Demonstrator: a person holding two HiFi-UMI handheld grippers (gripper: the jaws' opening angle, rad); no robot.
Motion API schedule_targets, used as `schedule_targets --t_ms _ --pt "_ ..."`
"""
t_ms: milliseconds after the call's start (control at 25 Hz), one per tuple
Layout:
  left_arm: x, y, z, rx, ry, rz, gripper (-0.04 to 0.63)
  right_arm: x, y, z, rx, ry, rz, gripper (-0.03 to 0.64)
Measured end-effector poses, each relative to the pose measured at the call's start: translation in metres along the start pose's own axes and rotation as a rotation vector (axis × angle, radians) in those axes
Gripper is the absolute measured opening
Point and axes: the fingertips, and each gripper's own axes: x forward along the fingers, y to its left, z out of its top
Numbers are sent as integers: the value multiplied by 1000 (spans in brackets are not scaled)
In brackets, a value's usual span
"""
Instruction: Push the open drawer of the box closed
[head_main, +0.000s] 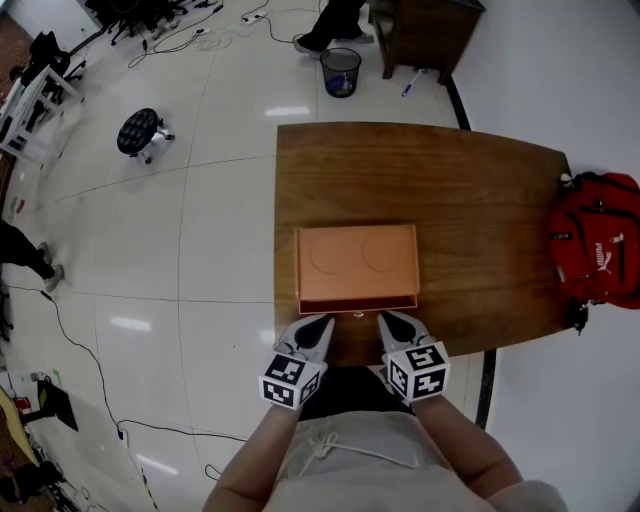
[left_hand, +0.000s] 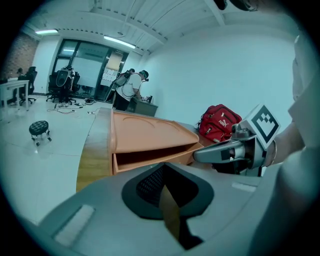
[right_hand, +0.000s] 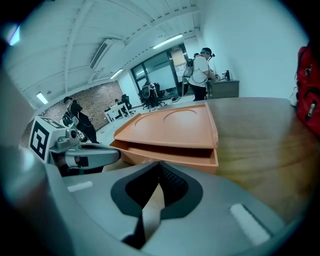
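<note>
While the orange box (head_main: 356, 262) sits on the table (head_main: 480, 220), its drawer (head_main: 358, 303) slightly out and shadowed inside, the left tool (head_main: 322, 322) and right tool (head_main: 387, 319) hang just before it, jaws together.

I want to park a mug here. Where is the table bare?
Bare wood runs behind the orange box to the far edge of the table, and right of it up to the red backpack. Left of the box, only a thin strip. Crowded: the near edge, where left gripper and right gripper sit before the drawer.
</note>
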Motion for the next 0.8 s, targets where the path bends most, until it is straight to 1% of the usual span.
schedule_targets --t_ms 400,480,600,680,800 --pt "12 14 21 10 0 -20 6 10 -10 22 7 -12 -19 8" --pt "11 11 22 28 1 -28 6 10 -11 22 6 -10 -27 8" --pt "6 3 29 88 1 -43 6 4 -8 26 13 -13 -31 8" --pt "-1 -4 43 113 -29 -56 6 -5 0 37 -6 -38 -7 8" --pt "-19 -19 80 154 -124 -87 6 -25 19 67 -102 -131 52 8"
